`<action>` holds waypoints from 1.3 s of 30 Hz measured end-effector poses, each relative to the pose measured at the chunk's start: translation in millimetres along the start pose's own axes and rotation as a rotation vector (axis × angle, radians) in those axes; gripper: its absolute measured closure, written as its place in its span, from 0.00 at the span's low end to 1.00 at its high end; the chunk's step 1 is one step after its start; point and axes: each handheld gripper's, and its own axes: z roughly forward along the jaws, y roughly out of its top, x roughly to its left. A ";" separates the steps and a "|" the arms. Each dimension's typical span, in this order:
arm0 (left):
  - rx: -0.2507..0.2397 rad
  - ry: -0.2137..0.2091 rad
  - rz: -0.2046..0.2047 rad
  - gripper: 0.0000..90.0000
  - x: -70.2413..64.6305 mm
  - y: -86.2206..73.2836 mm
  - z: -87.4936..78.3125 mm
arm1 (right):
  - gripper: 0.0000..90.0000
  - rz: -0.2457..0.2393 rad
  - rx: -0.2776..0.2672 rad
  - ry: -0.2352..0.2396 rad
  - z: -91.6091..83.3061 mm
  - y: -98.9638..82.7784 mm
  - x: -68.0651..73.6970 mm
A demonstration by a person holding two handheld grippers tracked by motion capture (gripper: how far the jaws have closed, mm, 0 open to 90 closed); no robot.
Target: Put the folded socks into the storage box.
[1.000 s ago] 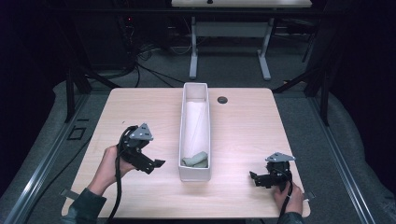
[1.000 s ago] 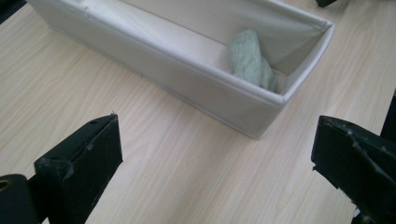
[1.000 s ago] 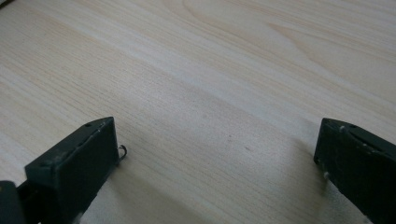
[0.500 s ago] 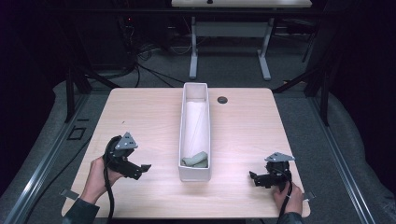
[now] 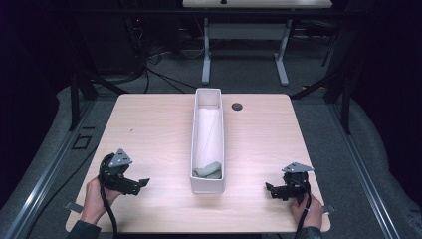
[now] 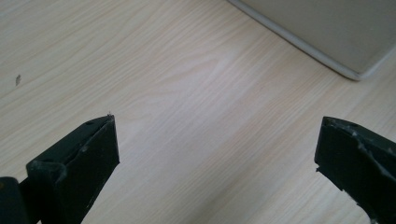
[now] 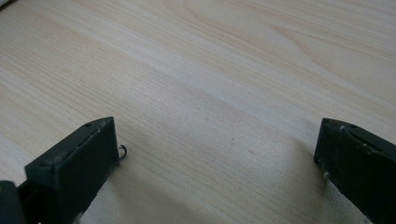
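Left tool (image 5: 130, 182) is pulling back toward the table's (image 5: 149, 124) near-left corner, jaws wide apart, holding nothing; earlier it was nearer the white bin (image 5: 208, 185). Right tool (image 5: 279, 191) is staying put near-right, also gaping empty. Grey rolled item (image 5: 207, 170) is lying in the bin's near end; drop-off looks done.

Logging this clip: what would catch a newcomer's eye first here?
A long, narrow white plastic bin stands lengthwise mid-table on the pale wooden table, with rolled grey-green cloths at its near end. Flanking it, the left gripper and right gripper rest low near the table's front edge, fingers wide apart, holding nothing.
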 end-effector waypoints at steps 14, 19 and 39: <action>0.020 0.040 -0.086 0.00 14.9 -35.6 10.7 | 0.00 0.001 0.000 -0.001 0.0 0.0 0.1; 0.009 0.060 -0.124 0.00 20.9 -47.8 14.6 | 0.00 0.000 -0.002 -0.002 0.0 -0.1 0.2; 0.040 0.133 -0.189 0.00 34.9 -74.7 31.9 | 0.00 0.000 -0.004 -0.003 0.1 -0.3 0.3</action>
